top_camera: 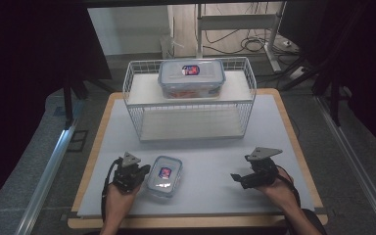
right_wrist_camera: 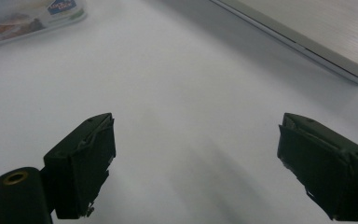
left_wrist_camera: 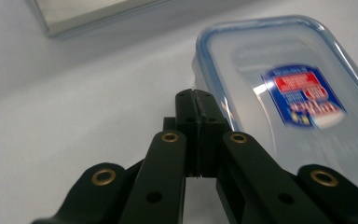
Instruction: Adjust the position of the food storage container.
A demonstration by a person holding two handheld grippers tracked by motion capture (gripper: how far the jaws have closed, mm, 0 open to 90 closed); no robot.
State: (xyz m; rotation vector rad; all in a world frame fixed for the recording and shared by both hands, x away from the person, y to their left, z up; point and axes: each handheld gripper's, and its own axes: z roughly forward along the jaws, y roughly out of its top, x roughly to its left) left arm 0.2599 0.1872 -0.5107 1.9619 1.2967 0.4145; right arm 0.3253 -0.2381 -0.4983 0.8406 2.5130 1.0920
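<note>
Sitting just right of your closed, empty left gripper (top_camera: 143,171), the small container (top_camera: 165,176) runs front-to-back near the bench's (top_camera: 215,196) front edge; right gripper (top_camera: 236,178) gapes, farther off.

Overhead view; two close claw-mounted cameras

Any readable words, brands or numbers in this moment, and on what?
Small box lid: blue and red label, print too blurred to read.
Large box on the wire rack: the same kind of label, too small to read.
Nothing else carries text.
</note>
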